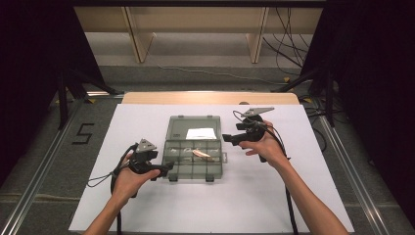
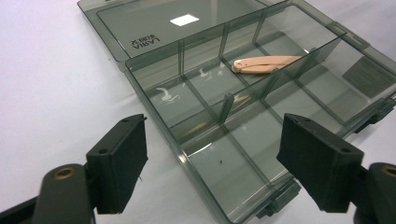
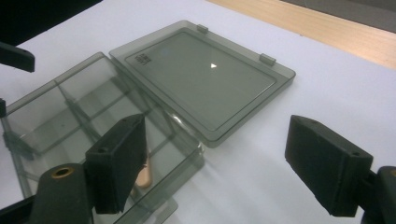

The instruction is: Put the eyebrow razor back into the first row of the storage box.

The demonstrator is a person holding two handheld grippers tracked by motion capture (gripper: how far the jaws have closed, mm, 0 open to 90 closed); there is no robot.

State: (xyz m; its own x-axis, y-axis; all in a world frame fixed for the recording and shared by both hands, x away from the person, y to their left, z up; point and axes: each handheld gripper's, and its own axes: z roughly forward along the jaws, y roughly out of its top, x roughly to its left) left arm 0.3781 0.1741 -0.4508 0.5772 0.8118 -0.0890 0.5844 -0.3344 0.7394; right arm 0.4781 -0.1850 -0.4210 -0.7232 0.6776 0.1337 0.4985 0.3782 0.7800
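A smoky clear compartment box (image 1: pixel 192 169) lies open mid-table, its lid (image 1: pixel 193 125) folded flat behind it. A peach-coloured piece (image 1: pixel 202 154) rests in one rear compartment, also the peach piece (image 2: pixel 266 64) in the left gripper view. Small white bits (image 2: pixel 164 93) lie in neighbouring cells. My left gripper (image 1: pixel 166 169) is open at the box's front left corner; the left gripper (image 2: pixel 212 123) has the box (image 2: pixel 243 140) just ahead of its jaws. My right gripper (image 1: pixel 229 138) is open at the box's right rear, and the right gripper (image 3: pixel 215 122) faces the lid (image 3: pixel 201 74).
A white sheet (image 1: pixel 147 205) covers the table; a wooden edge (image 1: pixel 210 98) shows at the far side. Cables (image 1: pixel 288 44) lie on the floor beyond, and a "5" mark (image 1: pixel 83 133) is at the left. Dark curtains flank both sides.
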